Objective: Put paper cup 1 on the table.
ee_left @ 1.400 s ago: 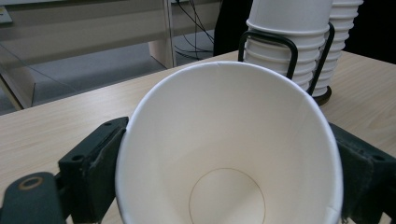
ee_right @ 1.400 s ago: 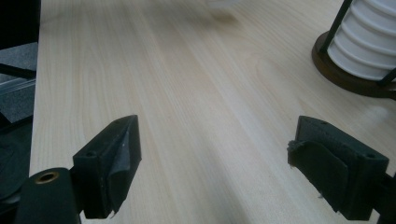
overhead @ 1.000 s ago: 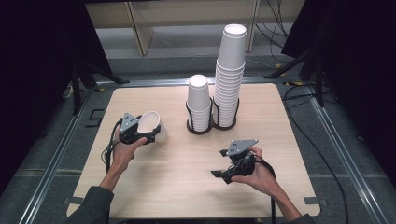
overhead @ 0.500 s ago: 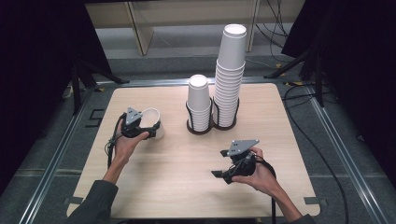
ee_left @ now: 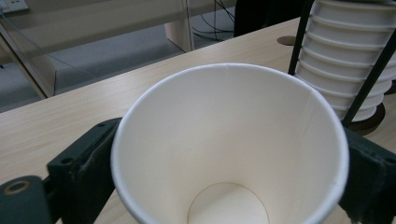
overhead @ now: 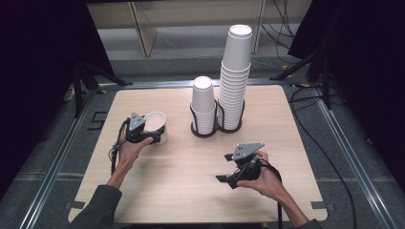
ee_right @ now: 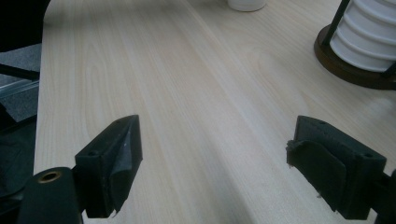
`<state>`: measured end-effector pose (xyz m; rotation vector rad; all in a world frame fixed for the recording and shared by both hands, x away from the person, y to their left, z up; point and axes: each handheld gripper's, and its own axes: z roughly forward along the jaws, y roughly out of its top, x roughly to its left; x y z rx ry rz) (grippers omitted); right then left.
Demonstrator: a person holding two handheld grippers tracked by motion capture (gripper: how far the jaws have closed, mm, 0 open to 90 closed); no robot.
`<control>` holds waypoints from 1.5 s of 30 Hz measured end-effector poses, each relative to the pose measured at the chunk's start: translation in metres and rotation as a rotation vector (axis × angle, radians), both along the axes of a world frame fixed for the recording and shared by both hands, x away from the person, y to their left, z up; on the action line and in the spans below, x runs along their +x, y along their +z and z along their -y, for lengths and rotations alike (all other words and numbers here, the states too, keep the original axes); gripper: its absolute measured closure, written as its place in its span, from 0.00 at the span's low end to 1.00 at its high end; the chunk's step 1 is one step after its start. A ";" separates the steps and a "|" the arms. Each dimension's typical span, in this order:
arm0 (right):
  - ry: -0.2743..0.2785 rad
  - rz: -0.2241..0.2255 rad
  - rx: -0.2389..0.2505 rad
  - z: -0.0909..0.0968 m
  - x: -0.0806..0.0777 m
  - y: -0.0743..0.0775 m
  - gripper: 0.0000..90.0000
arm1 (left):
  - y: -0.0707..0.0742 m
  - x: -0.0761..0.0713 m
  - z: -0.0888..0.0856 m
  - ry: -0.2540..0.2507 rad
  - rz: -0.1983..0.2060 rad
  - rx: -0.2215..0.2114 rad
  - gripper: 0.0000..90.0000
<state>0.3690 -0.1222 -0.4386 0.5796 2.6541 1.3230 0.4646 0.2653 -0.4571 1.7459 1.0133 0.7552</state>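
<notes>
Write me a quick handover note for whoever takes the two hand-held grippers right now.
Left hand-held gripper: jaws either side of a single paper cup standing upright on the table's left side; they have just been opening, and I can't tell if the pads still press.
Right hand-held gripper: open, nothing between its jaws, over bare table front right.
Two cup stacks, short and tall, sit in the black holder at the back.
Done: one cup set out.
Left: probably back the left off, then fetch the next cup.
</notes>
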 end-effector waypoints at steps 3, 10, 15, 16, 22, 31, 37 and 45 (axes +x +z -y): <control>0.001 -0.008 0.001 0.000 0.000 0.000 0.19 | -0.001 -0.001 0.000 -0.003 0.005 -0.003 0.07; 0.010 -0.014 0.001 -0.001 -0.001 0.000 0.19 | -0.011 -0.002 -0.002 -0.022 -0.015 0.009 0.12; 0.010 -0.017 0.000 -0.001 -0.001 0.000 0.19 | -0.015 -0.005 -0.007 -0.029 -0.015 -0.001 0.13; 0.008 -0.014 -0.002 0.000 -0.001 0.000 0.19 | -0.015 -0.005 -0.008 -0.028 -0.016 -0.005 0.13; 0.016 0.007 -0.002 0.000 0.000 0.000 0.19 | -0.022 -0.008 -0.013 -0.020 -0.046 0.013 0.15; 0.002 -0.001 0.000 0.003 -0.001 0.000 0.19 | -0.025 -0.014 -0.018 -0.009 -0.068 0.034 0.15; -0.005 -0.017 0.004 0.005 -0.001 0.000 0.19 | -0.026 -0.023 -0.023 -0.011 -0.090 0.037 0.16; -0.050 -0.006 0.023 0.011 0.002 0.002 0.19 | -0.022 -0.045 -0.029 0.014 -0.102 0.021 0.16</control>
